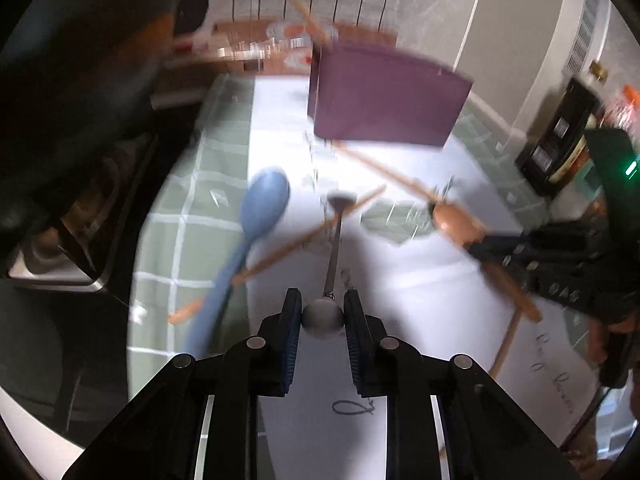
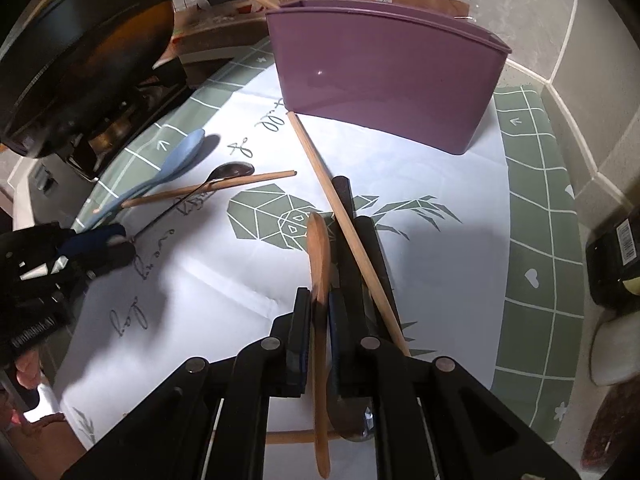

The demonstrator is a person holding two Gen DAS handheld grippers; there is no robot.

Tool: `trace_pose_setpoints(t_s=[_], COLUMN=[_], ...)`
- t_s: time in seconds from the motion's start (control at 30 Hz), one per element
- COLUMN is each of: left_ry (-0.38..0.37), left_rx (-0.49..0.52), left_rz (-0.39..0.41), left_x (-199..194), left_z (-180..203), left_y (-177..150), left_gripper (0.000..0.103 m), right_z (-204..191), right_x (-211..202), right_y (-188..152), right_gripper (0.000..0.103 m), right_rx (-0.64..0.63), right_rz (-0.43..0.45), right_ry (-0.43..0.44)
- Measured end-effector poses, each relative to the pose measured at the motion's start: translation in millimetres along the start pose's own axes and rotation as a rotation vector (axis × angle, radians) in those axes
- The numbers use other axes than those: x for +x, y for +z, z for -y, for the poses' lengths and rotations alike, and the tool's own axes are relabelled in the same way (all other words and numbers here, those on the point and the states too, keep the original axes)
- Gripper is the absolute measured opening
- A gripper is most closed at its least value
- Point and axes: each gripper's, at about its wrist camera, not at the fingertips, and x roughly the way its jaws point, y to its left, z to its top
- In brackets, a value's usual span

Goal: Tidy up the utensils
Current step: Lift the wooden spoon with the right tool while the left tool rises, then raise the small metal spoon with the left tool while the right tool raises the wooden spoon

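Purple holder [image 2: 384, 80] behind crossed chopsticks [image 2: 340, 216], left jaws clamping metal spoon [image 1: 335, 240], right clamping wooden spoon [image 2: 318, 264]

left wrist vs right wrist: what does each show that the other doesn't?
Left wrist only: the left hand-held gripper has its pads against the metal spoon's ball end.

Right wrist only: the right hand-held gripper is shut on the wooden spoon's handle, with black chopsticks lying beyond.

Both: purple holder, blue spoon, loose wooden chopsticks on the printed mat.
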Motion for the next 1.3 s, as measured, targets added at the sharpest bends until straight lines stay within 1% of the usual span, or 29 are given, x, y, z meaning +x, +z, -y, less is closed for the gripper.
trace_pose_setpoints(t_s=[0.07,0.13,0.23,0.37,0.4,0.47,0.57,0.63,0.77,0.9,0.97,1.03,1.07,1.1,1.17,1.2,1.23,1.3], left_ry=[0.005,0.008,-0.005,-0.007,-0.006,-0.007,-0.015,-0.014,-0.013,-0.027,-0.034,-0.040,-0.041,-0.043,-0.048,-0.050,-0.053,-0.058], left_rx=[0.017,0.024,0.020,0.035,0.036,0.037,0.032,0.026,0.014,0.020,0.027,0.034,0.035,0.036,0.033,0.032,0.030,0.031], left_rz=[0.055,0.105,0.151,0.189,0.192,0.196,0.198,0.195,0.179,0.174,0.169,0.161,0.161,0.160,0.158,0.157,0.156,0.155], left_x=[-16.8,-31.9,-45.5,-53.9,-54.0,-53.2,-52.3,-50.6,-40.5,-36.7,-36.5,-35.3,-35.0,-34.8,-34.5,-34.7,-34.6,-35.4], left_z=[1.5,2.0,1.0,2.7,3.1,4.5,5.9,6.2,5.8,6.6,6.5,6.5,6.5,6.6,5.6,4.9,4.1,3.2], left_y=[8.8,20.8,36.3,51.7,54.0,58.7,62.2,64.6,69.8,69.7,69.6,69.5,69.6,69.5,69.7,70.0,70.1,69.6], left_gripper=[0.022,0.022,0.022,0.022,0.022,0.022,0.022,0.022,0.022,0.022,0.022,0.022,0.022,0.022,0.022,0.022,0.022,0.022], right_z=[3.6,4.9,2.3,-3.8,-4.5,-5.9,-5.6,-5.5,-12.9,-21.5,-19.2,-14.1,-9.4,-6.3,-0.3,1.5,2.8,4.0], right_x=[-1.7,-1.6,-1.8,-1.8,-2.3,-5.1,-9.6,-9.0,-1.3,14.2,21.9,25.2,27.9,26.7,26.1,25.5,25.0,18.9], right_y=[-0.9,0.3,3.8,8.8,9.7,10.1,10.0,12.8,20.0,26.7,28.1,28.5,28.5,28.8,28.9,28.6,28.1,26.2], right_gripper=[0.011,0.011,0.013,0.019,0.021,0.029,0.031,0.032,0.032,0.032,0.032,0.032,0.032,0.032,0.030,0.026,0.026,0.025], right_rx=[0.014,0.024,0.031,0.021,0.016,0.003,-0.017,-0.020,-0.032,-0.058,-0.057,-0.049,-0.037,-0.028,-0.006,0.001,0.008,0.021], right_rz=[0.006,0.010,0.016,0.025,0.029,0.043,0.064,0.062,0.056,0.017,-0.008,-0.007,-0.019,-0.008,-0.014,-0.015,-0.018,-0.008], right_ry=[0.022,0.027,0.028,0.025,0.025,0.025,0.026,0.023,0.000,-0.019,-0.020,-0.023,-0.018,0.001,0.031,0.029,0.025,0.046])
